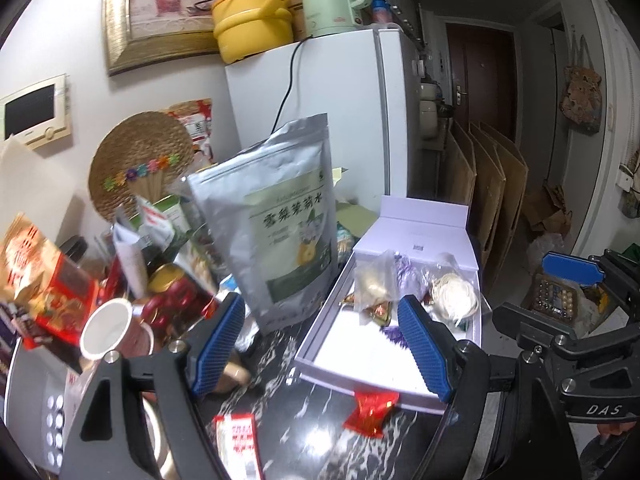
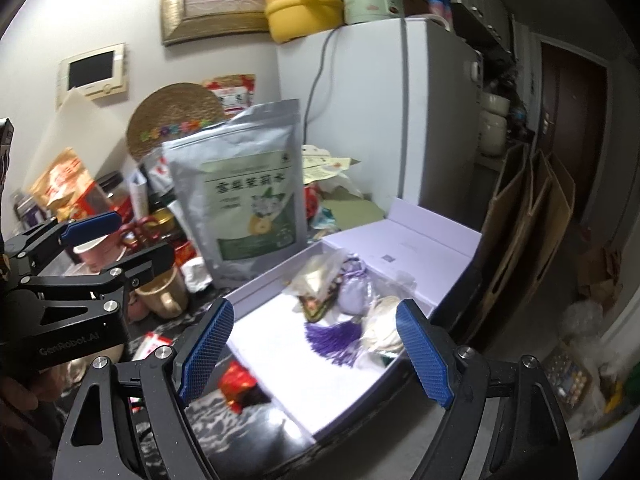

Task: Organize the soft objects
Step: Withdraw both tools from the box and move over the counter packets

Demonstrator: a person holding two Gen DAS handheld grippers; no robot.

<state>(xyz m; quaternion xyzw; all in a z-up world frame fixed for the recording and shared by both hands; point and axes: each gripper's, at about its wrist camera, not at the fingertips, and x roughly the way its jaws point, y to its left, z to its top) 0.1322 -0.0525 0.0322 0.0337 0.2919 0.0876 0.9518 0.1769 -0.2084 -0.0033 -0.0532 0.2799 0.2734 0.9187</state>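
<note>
An open pale lilac box (image 1: 320, 344) (image 2: 424, 248) lies on the dark marbled counter. At its far end lie a clear bag of pale stuff (image 1: 374, 280) (image 2: 316, 276), a lilac sachet (image 2: 354, 288) with a purple tassel (image 2: 336, 338), and a cream cord bundle (image 1: 454, 294) (image 2: 380, 324). A red wrapped piece (image 1: 370, 408) (image 2: 238, 386) lies on the counter by the box's near edge. My left gripper (image 1: 322, 348) is open and empty over the box's near end. My right gripper (image 2: 312, 354) is open and empty above the box.
A tall silver pouch (image 1: 280, 220) (image 2: 244, 188) stands left of the box. Cups, jars and snack packs (image 1: 60, 280) crowd the counter's left. A white fridge (image 1: 340, 112) stands behind. Cardboard sheets (image 1: 488, 184) lean on the right by the floor.
</note>
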